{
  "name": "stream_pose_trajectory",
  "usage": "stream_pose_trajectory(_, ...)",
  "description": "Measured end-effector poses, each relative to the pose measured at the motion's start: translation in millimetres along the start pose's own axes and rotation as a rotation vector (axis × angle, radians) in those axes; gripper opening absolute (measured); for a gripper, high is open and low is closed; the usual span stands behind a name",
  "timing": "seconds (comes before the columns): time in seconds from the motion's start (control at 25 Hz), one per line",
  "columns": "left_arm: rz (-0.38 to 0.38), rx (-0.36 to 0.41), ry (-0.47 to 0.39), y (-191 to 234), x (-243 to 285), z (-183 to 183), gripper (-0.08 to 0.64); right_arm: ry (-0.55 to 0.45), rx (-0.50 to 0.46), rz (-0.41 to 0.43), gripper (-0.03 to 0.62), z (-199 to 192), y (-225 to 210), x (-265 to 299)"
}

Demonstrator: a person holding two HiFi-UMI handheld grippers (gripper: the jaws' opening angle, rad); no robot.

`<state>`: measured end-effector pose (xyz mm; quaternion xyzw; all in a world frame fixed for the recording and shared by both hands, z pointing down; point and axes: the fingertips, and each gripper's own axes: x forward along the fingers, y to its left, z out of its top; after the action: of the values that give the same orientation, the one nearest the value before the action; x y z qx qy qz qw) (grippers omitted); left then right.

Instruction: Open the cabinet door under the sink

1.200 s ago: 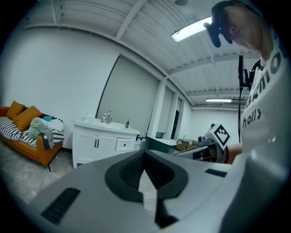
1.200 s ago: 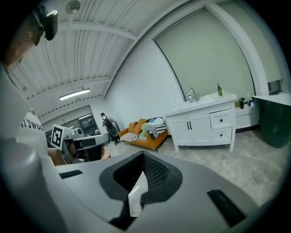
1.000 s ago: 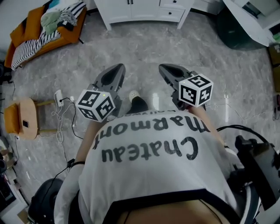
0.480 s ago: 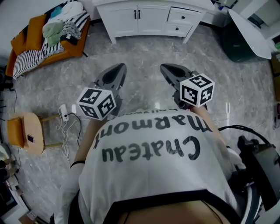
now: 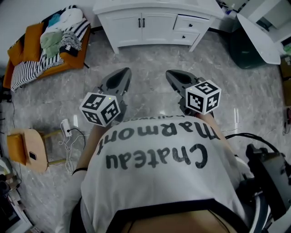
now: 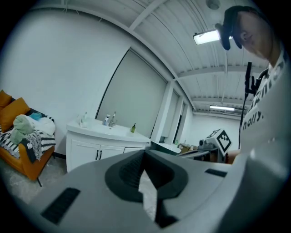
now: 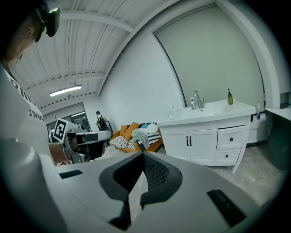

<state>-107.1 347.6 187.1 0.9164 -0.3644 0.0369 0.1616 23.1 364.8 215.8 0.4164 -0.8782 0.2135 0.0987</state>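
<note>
A person in a white printed T-shirt [image 5: 159, 182] stands on a grey marbled floor [image 5: 150, 54], with the left gripper [image 5: 122, 72] and the right gripper [image 5: 172, 74] held out in front, side by side but not touching. Each gripper carries its marker cube, the left one [image 5: 100, 108] and the right one [image 5: 203, 96] sitting close to the person's chest. Both sets of jaws are pressed together, and each gripper view shows nothing between them.

The white sink cabinet [image 5: 150, 9] stands against the wall ahead, well apart from both grippers. Its pair of doors [image 5: 157, 28] is closed, and their two black handles [image 5: 141, 21] sit next to each other at the centre seam. Two drawers [image 5: 187, 23] are stacked to the right of the doors. In the right gripper view, a faucet [image 7: 196, 99] and a soap bottle [image 7: 230, 97] stand on the worktop above.

To the left of the cabinet, an orange sofa [image 5: 25, 41] is piled with clothes [image 5: 54, 38] and a striped blanket [image 5: 27, 63]. Nearer the person on that side, a small wooden stool [image 5: 29, 143] stands beside a white cable [image 5: 68, 132] lying loose on the floor.
</note>
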Motion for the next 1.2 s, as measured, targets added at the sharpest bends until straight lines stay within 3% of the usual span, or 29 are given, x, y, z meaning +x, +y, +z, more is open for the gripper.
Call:
stream_pose_trajectory(0.76,0.018,-0.024,0.017,23,8,2,0.009,0.018,0.041,0.004,0.008,1,-12,30)
stream_pose_trajectory(1.2,0.018,-0.078,0.028,29,45,0,0.009,0.059,0.025,0.045,0.008,16,-41,52)
